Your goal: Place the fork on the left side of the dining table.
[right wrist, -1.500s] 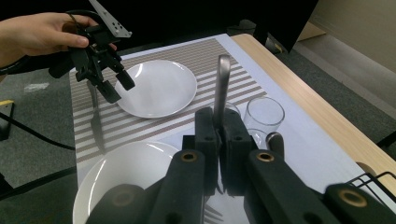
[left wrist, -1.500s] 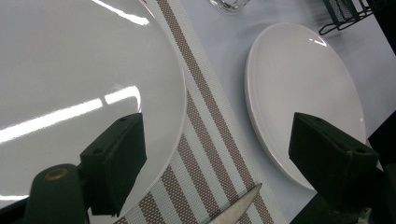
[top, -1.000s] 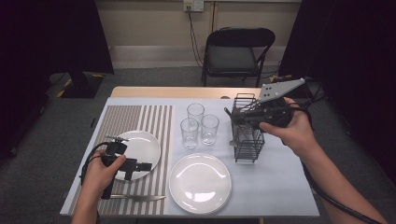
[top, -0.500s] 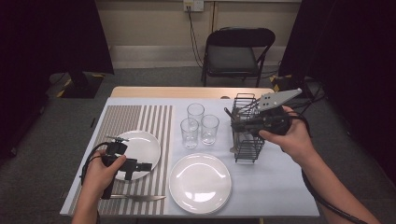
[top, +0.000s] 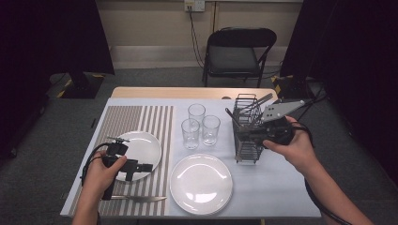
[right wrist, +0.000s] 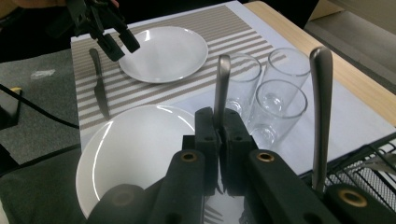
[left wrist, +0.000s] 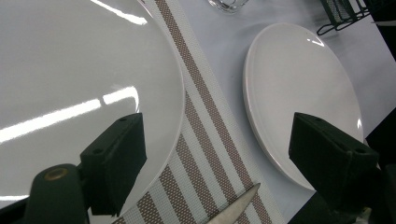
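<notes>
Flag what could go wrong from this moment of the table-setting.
The right gripper pinches a utensil handle thinly at its jaw tips, so it might swivel or slip. A second handle stands close beside it in the wire caddy and could snag. Three glasses nearby could be knocked.

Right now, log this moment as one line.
right hand-held gripper: shut on utensil handle | wire caddy: beside it | left hand-held gripper: open over striped placemat

Glossy metal utensil handle (right wrist: 222, 84), wire caddy (top: 247, 136)
</notes>
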